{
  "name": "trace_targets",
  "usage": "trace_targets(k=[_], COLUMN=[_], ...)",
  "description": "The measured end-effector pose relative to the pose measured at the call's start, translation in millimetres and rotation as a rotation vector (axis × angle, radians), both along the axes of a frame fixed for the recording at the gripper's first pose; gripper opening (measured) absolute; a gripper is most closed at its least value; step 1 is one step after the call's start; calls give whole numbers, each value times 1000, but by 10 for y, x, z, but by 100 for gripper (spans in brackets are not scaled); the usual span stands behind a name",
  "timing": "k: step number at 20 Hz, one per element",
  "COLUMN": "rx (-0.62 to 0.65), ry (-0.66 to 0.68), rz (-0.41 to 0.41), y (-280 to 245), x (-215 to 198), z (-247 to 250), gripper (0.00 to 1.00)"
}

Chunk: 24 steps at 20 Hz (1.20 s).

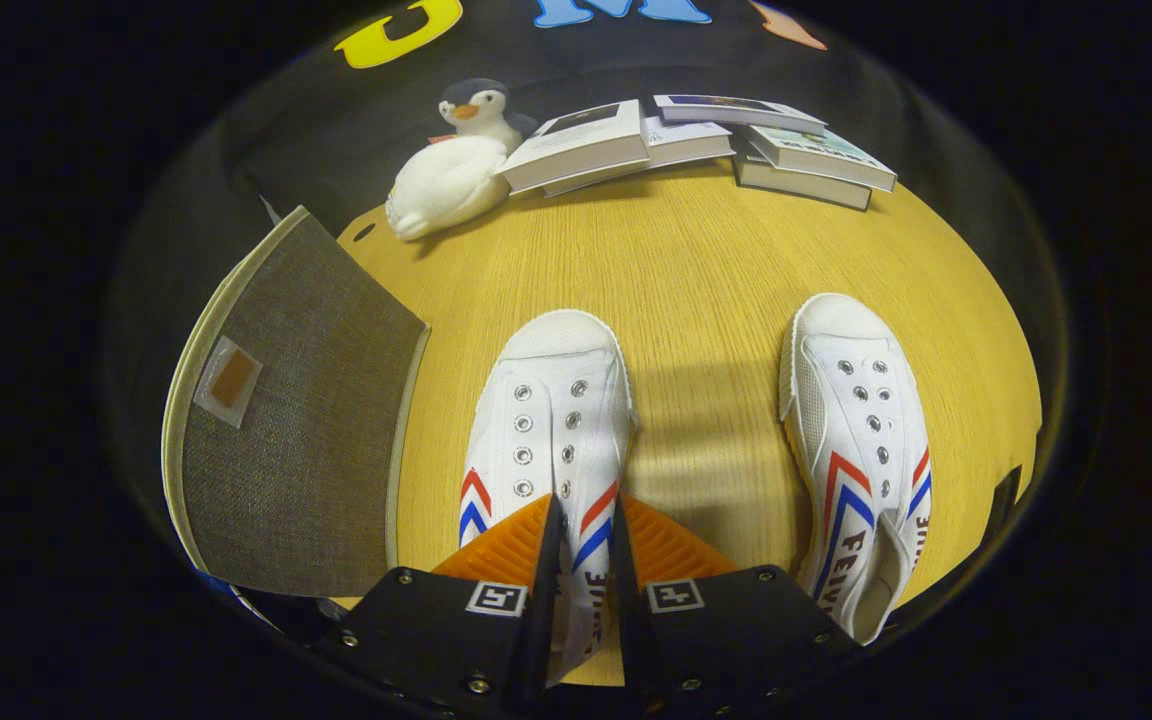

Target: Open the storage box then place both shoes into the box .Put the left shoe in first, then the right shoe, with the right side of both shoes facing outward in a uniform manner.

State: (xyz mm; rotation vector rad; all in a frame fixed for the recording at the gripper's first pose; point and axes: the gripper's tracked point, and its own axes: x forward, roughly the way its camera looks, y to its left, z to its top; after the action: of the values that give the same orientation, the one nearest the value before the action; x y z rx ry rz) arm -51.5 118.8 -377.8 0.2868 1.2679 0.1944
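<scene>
Shoes are the task's things, a white canvas pair with red and blue chevron stripes, both lying on the wooden table (pixel 706 270) with toes pointing away from the gripper. One shoe (pixel 551 420) lies straight ahead of the fingers; its heel end runs back into the narrow gap between them, and the side wall with the stripes sits pinched there. The gripper (pixel 584 525) has its two fingers drawn close together, each pressing on a side of that heel section, so it grips the shoe near the opening. The other shoe (pixel 861 440) lies well apart to the right, tilted a little so its striped side and its tongue show; nothing touches it.

To the left of the gripped shoe, a grey woven fabric panel (pixel 301 440) with a pale trim lies flat, overhanging the table's left edge; it looks like the storage box's opened flap, and a small tan patch (pixel 229 382) sits on it. Whether the box's inside is reachable cannot be told from here.

Beyond the shoes, at the far edge of the table, a plush penguin (pixel 456 165) lies on its side, touching a loose spread of books (pixel 706 140) that leans across the back, some overlapping one another.
</scene>
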Motion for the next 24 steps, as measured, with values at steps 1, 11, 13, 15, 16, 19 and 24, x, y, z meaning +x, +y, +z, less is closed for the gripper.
trace_targets(k=[1, 11, 13, 15, 16, 19, 24], rx=[8, 198, 222, 226, 234, 265, 282], ry=[2, 96, 80, 56, 48, 26, -30], rz=[-64, -258, -260, -258, -256, -252, -227], y=[-89, 69, 50, 34, 40, 97, 199], x=[38, -16, 18, 75, 93, 169, 319], z=[71, 216, 355, 502, 589, 866, 1331], gripper=[29, 0, 0, 0, 0, 0, 0])
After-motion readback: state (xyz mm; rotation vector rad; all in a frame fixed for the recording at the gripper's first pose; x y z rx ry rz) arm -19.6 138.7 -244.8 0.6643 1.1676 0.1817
